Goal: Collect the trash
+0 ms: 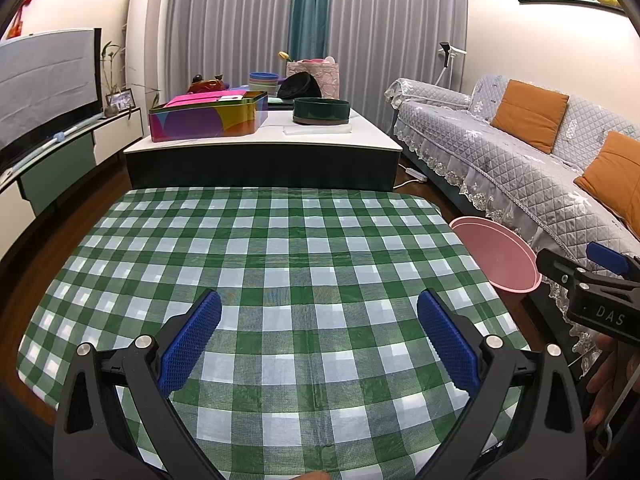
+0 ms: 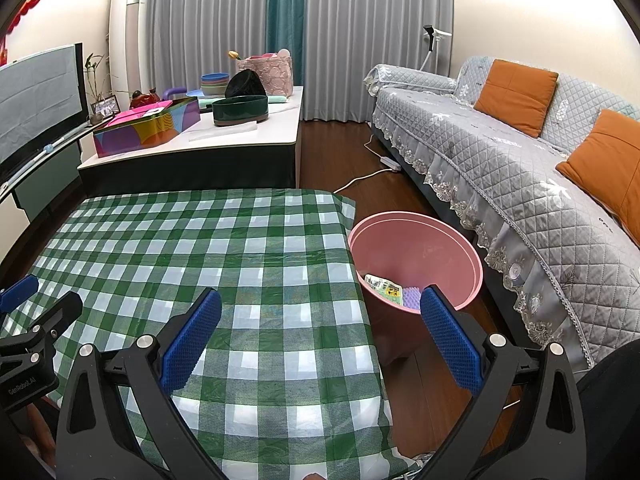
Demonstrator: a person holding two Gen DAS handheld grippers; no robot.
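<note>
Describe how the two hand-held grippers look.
Both match: black plastic frames with triangular cutouts and silver bolts, each ending in two blue, dimpled finger pads. The left hand-held gripper carries white "GenRobot.AI" lettering on its body; the right hand-held gripper shows "DAS". No sleeve is clearly visible.

A green and white checked tablecloth (image 1: 280,264) lies under and ahead of the fingers. Past it stands a low white-topped table (image 1: 372,132). On that table sit a shiny box in many colours (image 1: 208,118), a round dark green tin (image 1: 321,111) and a stack of coloured bowls (image 1: 263,81). A long grey quilted sofa (image 2: 500,168) with orange cushions (image 2: 516,96) runs along the right side. Grey curtains (image 1: 380,20) hang at the back.
</note>
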